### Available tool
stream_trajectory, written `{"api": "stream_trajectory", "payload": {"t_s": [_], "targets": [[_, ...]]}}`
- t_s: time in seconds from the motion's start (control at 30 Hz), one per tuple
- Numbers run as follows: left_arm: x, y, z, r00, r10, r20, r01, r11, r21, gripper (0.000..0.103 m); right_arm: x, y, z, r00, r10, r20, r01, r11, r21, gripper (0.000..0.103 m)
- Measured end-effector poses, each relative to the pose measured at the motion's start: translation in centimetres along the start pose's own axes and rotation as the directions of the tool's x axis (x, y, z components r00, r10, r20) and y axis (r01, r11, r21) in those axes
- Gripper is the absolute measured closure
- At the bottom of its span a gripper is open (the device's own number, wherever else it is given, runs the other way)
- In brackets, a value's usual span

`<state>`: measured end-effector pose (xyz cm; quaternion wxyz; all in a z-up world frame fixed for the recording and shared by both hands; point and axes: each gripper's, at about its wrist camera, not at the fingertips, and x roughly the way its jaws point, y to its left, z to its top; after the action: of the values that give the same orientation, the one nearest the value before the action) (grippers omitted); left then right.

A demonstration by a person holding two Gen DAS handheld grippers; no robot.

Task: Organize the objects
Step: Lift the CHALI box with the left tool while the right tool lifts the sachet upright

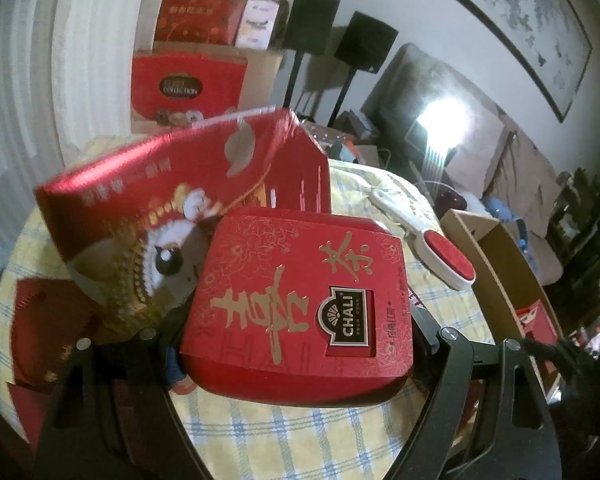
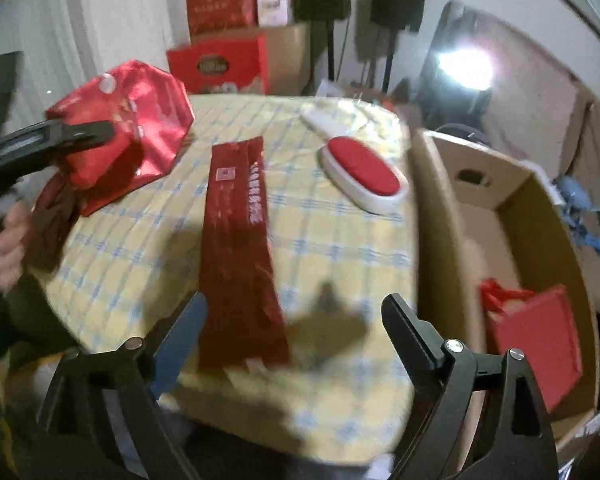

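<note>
the red tea box (image 1: 296, 304), marked chali with gold characters, sits between the left gripper's (image 1: 296, 344) fingers, which clamp it at its sides above the table (image 1: 280, 432) with its yellow checked cloth. behind it a shiny red bag (image 1: 140, 216) with a lion face leans close against it. in the right wrist view the right gripper (image 2: 296, 320) stands wide and empty over the near edge of the table, a long red packet (image 2: 240, 240) lying flat between its fingers. farther right lies a white brush with a red pad (image 2: 360, 172). right of the table an open cardboard box (image 2: 440, 216) holds a red bag (image 2: 540, 332).
</note>
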<state>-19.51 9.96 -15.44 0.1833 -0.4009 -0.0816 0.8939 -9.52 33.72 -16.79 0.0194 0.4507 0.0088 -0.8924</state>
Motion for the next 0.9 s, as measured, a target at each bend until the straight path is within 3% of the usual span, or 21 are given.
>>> {"api": "stream_trajectory", "payload": {"t_s": [0.13, 0.2, 0.33, 0.6, 0.67, 0.7, 0.9], "targets": [[-1.3, -0.1, -0.2, 0.999, 0.018, 0.027, -0.018, 0.999, 0.028, 0.022, 4.1, 4.0, 3.3, 0.999, -0.022, -0.032, 0.018, 0.994, -0.106, 0.012], [-1.4, 0.1, -0.1, 1.000, 0.017, 0.025, -0.018, 0.999, 0.029, 0.022, 6.2, 5.2, 4.0, 0.998, -0.036, -0.058, 0.028, 0.989, -0.144, 0.019], [-1.9, 0.9, 0.0, 0.999, 0.028, 0.027, -0.029, 0.999, 0.033, 0.022, 9.2, 6.3, 4.5, 0.993, -0.016, -0.120, 0.000, 0.991, -0.131, 0.022], [-2.7, 2.7, -0.2, 0.998, 0.059, 0.030, -0.060, 0.998, 0.032, 0.022, 10.2, 6.0, 4.3, 0.996, 0.040, -0.076, -0.047, 0.995, -0.083, 0.021], [-2.7, 2.7, -0.4, 0.998, 0.057, 0.029, -0.059, 0.997, 0.043, 0.022, 9.7, 6.0, 4.3, 0.997, 0.048, -0.062, -0.053, 0.995, -0.082, 0.049], [-2.7, 2.7, -0.4, 0.998, 0.057, 0.029, -0.059, 0.997, 0.049, 0.022, 9.6, 6.0, 4.5, 0.997, 0.048, -0.065, -0.053, 0.995, -0.080, 0.055], [-3.7, 2.1, -0.5, 0.997, 0.056, 0.051, -0.059, 0.996, 0.063, 0.022, 8.7, 7.2, 4.2, 0.999, 0.003, -0.032, -0.008, 0.991, -0.135, 0.074]]}}
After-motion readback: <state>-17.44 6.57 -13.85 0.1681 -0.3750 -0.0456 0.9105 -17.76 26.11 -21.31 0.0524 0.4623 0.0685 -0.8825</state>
